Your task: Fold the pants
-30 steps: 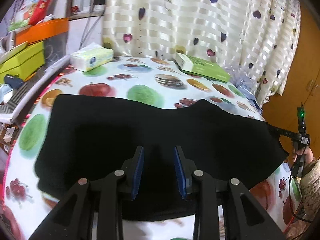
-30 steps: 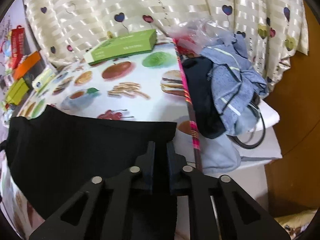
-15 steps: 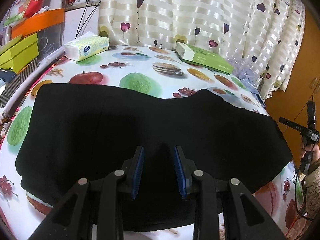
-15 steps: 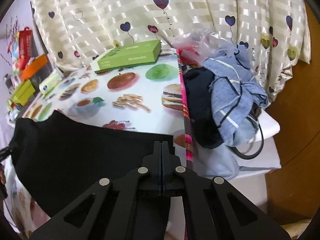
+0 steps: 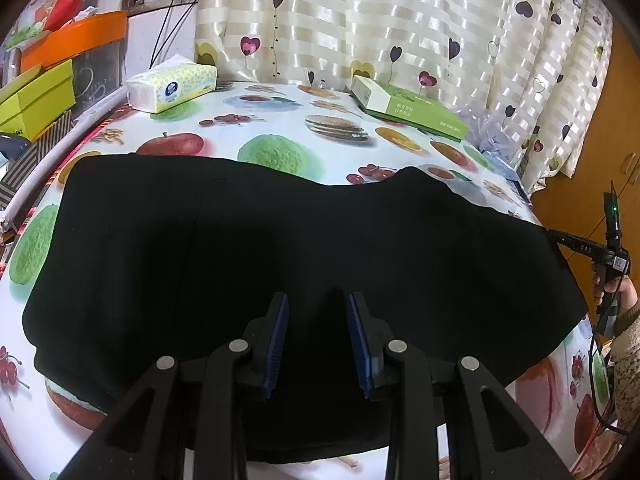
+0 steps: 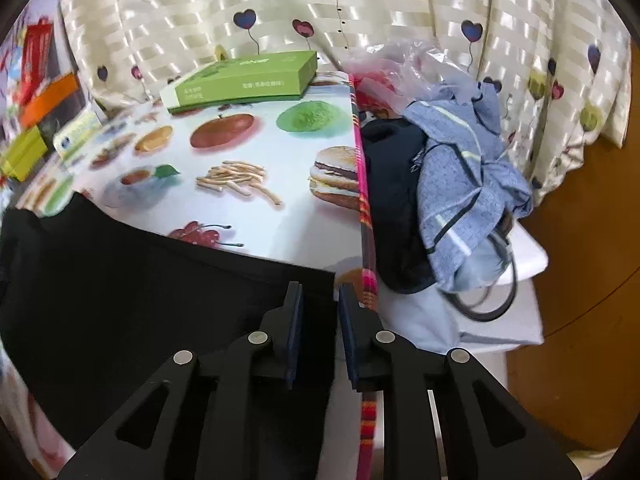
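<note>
The left gripper hovers with fingers spread over the black pants, empty. The right gripper is likewise parted at their right end. The pants lie flat on the table, long axis running crosswise, left to right.

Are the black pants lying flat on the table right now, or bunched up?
Flat. The black pants spread wide across the fruit-print tablecloth, with only one low hump along the far edge.

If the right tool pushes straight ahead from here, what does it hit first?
Most likely the right tool, jaws open, first meets the corner of the black pants at the table edge. Depth is unclear.
</note>
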Motion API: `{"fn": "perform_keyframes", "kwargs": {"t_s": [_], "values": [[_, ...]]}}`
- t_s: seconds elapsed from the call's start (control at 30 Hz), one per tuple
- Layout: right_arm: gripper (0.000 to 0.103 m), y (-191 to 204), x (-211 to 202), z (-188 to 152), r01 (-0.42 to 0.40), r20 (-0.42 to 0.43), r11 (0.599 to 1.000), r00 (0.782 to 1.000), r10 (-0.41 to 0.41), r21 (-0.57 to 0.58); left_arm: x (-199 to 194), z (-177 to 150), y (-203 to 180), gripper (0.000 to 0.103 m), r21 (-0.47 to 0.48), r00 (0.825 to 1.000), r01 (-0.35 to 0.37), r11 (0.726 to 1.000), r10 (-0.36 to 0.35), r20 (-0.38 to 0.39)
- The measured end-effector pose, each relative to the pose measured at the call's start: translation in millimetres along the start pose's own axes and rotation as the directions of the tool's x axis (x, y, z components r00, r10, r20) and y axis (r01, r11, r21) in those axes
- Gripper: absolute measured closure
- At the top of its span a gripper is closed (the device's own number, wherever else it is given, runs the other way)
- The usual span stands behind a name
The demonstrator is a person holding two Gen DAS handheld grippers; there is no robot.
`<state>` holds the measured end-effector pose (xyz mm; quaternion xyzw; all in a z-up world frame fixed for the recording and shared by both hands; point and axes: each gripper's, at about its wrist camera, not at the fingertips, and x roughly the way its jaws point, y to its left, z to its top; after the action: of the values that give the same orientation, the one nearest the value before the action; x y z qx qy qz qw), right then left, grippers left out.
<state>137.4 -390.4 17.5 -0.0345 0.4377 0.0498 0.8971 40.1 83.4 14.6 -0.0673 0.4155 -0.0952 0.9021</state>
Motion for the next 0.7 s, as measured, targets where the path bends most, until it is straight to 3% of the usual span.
{"fn": "perform_keyframes", "kwargs": {"t_s": [0.27, 0.4, 0.5, 0.6, 0.7], "values": [[0.084, 23, -5, 7, 0.173, -0.001, 0.981, 0.985, -0.174, -0.088, -1, -4, 3, 0.07, 0.003, 1.0, -0.005, 1.0, 0.005, -0.01], [0.083, 42, -43, 7, 0.094, 0.093, 0.994, 0.992, -0.088, -0.06, -9, -11, 14, 0.07, -0.006, 1.0, -0.014, 1.0, 0.014, -0.015], [0.083, 64, -50, -2, -0.014, 0.068, 0.995, 0.997, 0.021, -0.1, -17, -15, 22, 0.07, -0.029, 1.0, 0.005, 1.0, -0.005, 0.002], [0.083, 76, -36, -13, 0.023, 0.022, 0.991, 1.0, -0.02, -0.133, -22, -19, 29, 0.07, -0.042, 1.0, 0.027, 0.999, -0.027, 0.008], [0.083, 68, -24, -16, 0.041, -0.042, 0.996, 0.998, -0.044, -0.075, -26, -22, 32, 0.07, -0.03, 0.999, 0.041, 0.999, -0.041, 0.011]]}}
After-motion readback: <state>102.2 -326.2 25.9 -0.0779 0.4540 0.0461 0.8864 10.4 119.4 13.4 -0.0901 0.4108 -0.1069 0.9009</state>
